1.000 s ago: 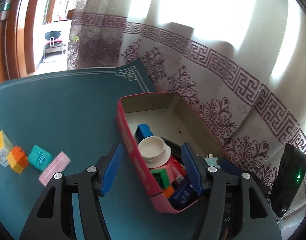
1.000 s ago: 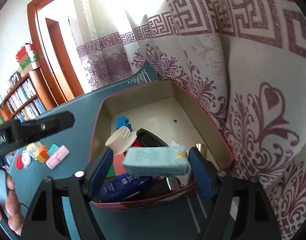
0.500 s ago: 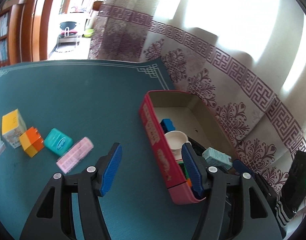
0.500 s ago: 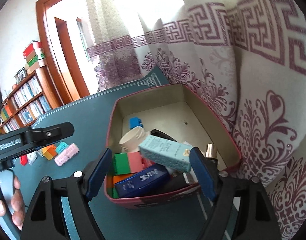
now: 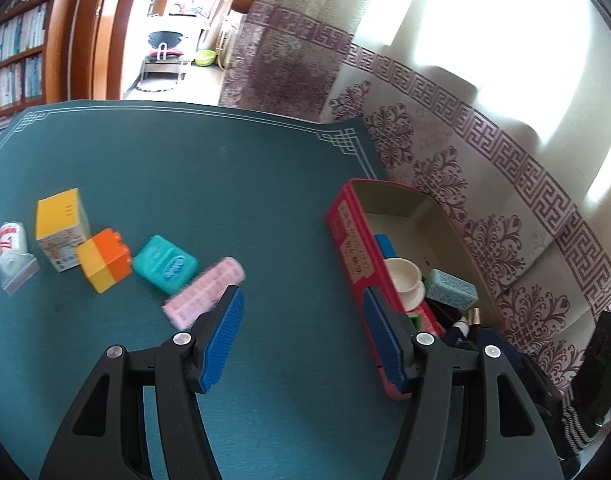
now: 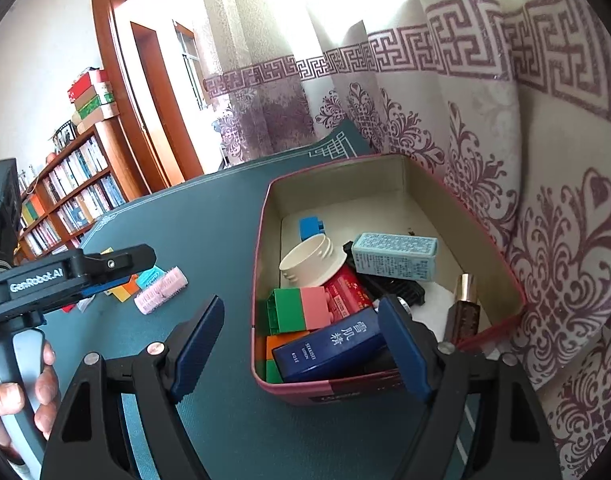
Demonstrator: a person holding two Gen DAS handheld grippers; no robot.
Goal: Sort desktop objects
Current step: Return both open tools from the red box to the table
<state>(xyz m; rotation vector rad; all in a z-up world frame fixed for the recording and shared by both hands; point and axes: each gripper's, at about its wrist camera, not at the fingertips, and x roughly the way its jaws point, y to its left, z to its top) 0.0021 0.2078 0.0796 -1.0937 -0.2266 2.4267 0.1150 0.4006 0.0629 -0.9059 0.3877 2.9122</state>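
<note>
My left gripper (image 5: 303, 312) is open with nothing in it, above the green mat between a pink pill organiser (image 5: 203, 296) and the red tin (image 5: 351, 240). Left of the organiser lie a teal box (image 5: 165, 264), an orange-yellow brick (image 5: 105, 260), a yellow box (image 5: 61, 224) and a white pouch (image 5: 13, 248). My right gripper (image 6: 301, 320) is open and empty at the near end of the red tin (image 6: 259, 280). Inside lie a pale blue box (image 6: 395, 256), a white lid (image 6: 309, 260), a dark blue box (image 6: 329, 344), a green-pink brick (image 6: 301, 308) and a blue brick (image 6: 311, 226).
A patterned curtain (image 6: 505, 140) hangs right behind the tin and the mat's far edge. A bookshelf (image 6: 69, 200) and a doorway stand at the left. A person's hand (image 6: 25, 392) holds the left gripper's handle. A dark device (image 5: 601, 364) sits at the right edge.
The pale blue box that was between my right fingers now lies in the tin, and the right gripper has drawn back. My left gripper has swung left from the tin toward the loose items.
</note>
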